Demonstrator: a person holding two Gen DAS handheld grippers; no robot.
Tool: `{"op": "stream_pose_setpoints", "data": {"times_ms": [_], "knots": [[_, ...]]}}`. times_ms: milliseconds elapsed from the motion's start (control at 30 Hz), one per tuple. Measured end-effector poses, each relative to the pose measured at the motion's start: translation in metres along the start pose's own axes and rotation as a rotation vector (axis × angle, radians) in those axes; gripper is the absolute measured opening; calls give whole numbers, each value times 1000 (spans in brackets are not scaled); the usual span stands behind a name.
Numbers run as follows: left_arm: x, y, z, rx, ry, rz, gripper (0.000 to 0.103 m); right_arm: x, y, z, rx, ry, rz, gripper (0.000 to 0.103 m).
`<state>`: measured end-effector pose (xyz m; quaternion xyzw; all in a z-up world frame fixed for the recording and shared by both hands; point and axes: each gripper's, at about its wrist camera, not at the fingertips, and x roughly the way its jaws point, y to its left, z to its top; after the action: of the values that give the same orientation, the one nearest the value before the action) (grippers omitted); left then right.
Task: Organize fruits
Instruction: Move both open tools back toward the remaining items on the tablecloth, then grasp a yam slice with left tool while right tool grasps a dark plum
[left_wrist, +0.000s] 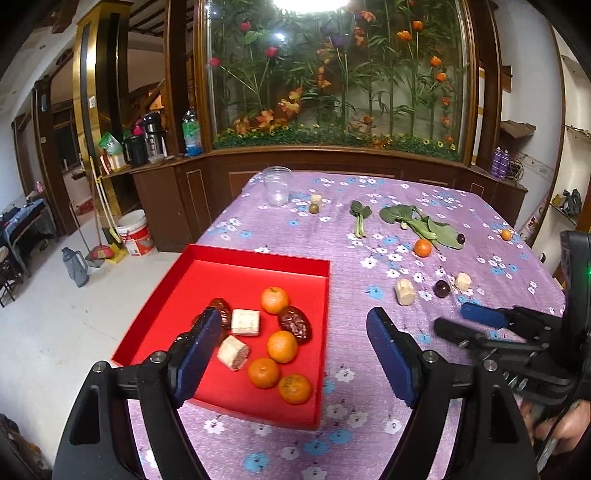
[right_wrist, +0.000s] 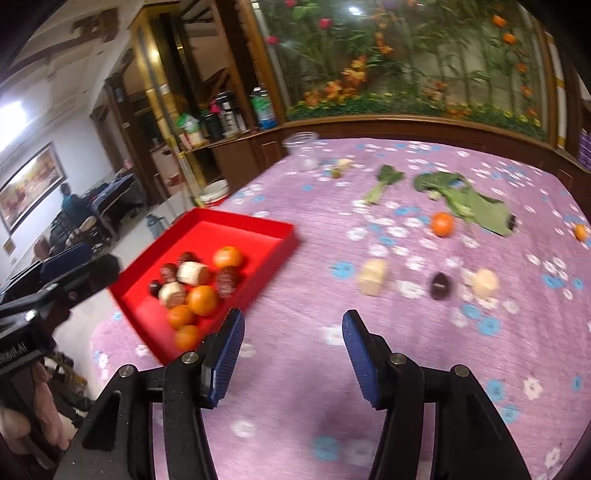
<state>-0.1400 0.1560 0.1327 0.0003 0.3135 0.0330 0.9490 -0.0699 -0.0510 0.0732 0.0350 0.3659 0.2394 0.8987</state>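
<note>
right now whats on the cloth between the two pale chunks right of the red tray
One dark round fruit lies between the nearer pale chunk and the farther pale chunk, apart from both. The left wrist view shows it sharply; the right wrist view is blurred.

We see a shallow red cardboard tray (left_wrist: 236, 264) holding 4 round orange tangerines (left_wrist: 282, 346), on a purple tablecloth (left_wrist: 354, 369) patterned with white and blue flowers; the black gripper fingers bear blue ribbed pads (left_wrist: 391, 354).

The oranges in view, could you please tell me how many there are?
6: four in the red tray at; two on the tablecloth at.
</note>
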Motion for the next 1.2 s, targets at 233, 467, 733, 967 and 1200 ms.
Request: {"op": "stream_pose_setpoints", "data": {"times_ms": [233, 467, 733, 967, 1200], "knots": [[42, -15, 1, -11, 99, -99, 80, -9, -81, 1, 140, 4, -108, 60], [83, -41, 3, -8, 177, -206, 80, 2, -116, 9, 192, 17, -133, 60], [120, -72, 12, 30, 199, -261, 79, 53, -97, 29, 86, 62, -113, 60], [154, -84, 14, 22, 272, -314, 57, 83, -96, 33, 43, 105, -131, 42], [186, -103, 12, 26, 323, -331, 57, 93, -110, 33, 60, 110, -148, 42]]}}
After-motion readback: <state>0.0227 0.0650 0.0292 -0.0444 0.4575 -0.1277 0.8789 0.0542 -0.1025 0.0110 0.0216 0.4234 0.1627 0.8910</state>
